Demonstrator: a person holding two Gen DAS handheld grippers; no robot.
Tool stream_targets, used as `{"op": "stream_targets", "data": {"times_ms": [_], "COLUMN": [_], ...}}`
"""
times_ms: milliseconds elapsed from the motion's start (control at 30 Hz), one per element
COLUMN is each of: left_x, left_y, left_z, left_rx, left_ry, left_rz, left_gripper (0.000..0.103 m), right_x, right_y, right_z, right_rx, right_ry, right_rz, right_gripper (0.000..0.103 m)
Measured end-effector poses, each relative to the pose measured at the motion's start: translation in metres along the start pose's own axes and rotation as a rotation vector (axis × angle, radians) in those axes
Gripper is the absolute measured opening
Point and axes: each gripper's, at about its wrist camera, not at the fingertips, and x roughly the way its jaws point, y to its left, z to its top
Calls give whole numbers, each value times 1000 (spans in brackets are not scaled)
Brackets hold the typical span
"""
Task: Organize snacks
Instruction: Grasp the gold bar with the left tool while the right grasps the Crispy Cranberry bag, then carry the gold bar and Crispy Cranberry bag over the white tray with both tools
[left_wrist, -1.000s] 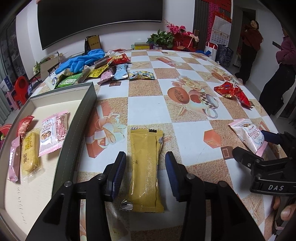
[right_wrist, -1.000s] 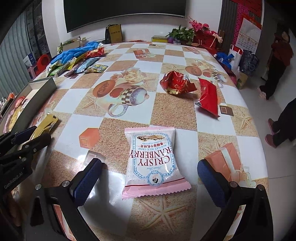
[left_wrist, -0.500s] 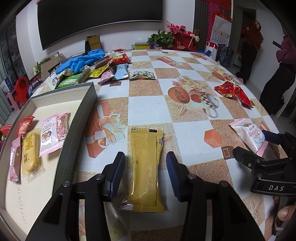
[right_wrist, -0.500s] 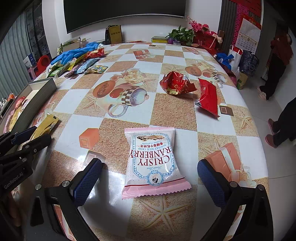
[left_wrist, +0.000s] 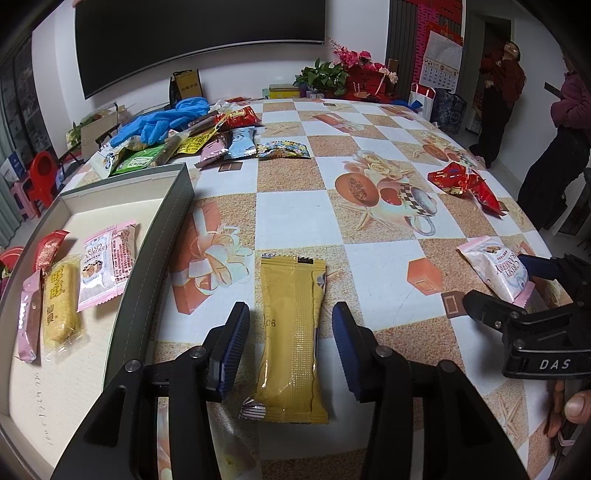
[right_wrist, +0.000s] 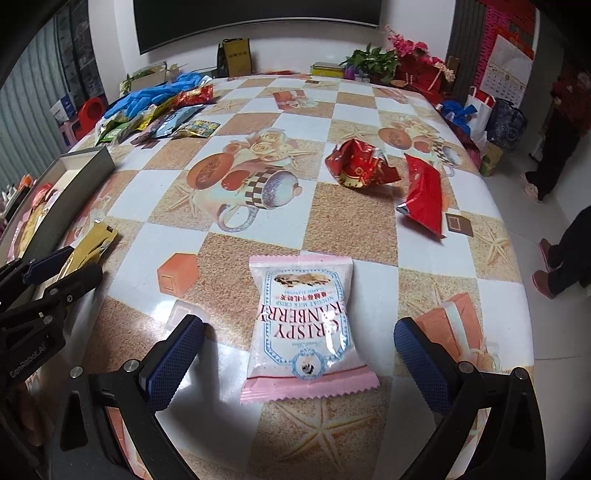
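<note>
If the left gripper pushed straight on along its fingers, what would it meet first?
Most likely the yellow snack packet, lying flat on the table between the open left gripper fingers; they'd straddle it and reach the tabletop. Depth is hard to judge.

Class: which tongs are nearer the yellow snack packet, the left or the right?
Left. The left tongs straddle the yellow snack packet; the right tongs sit off to its side, over the pink packet.
</note>
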Motion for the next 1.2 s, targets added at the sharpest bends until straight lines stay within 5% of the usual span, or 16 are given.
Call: {"op": "stream_targets", "data": {"times_ms": [133, 200, 233, 267, 333, 700, 1200], "left_x": [0, 0, -1, -2, -6, -27, -56], "left_y": [0, -1, -3, -5, -8, -7, 19], "left_z": [0, -1, -1, -3, -7, -20, -9], "left_rx": [0, 7, 11, 22, 32, 12, -50], "left_ry": [0, 1, 0, -4, -5, 20, 25], "left_rz": [-3, -10, -11, -11, -7, -23, 50], "left_gripper": [50, 49, 42, 27, 24, 24, 23], "right_x": [-1, -6, -10, -11, -11, -39, -66], "right_y": [1, 4, 7, 9, 14, 22, 60], "right_z": [0, 2, 3, 5, 5, -11, -8], "right_rx": [-2, -10, -15, -17, -37, 69, 33], "right_ry": [5, 0, -5, 4, 13, -40, -115], "right_rz": [2, 9, 2, 3, 7, 121, 177], "right_gripper": [99, 74, 44, 44, 44, 44, 44]}}
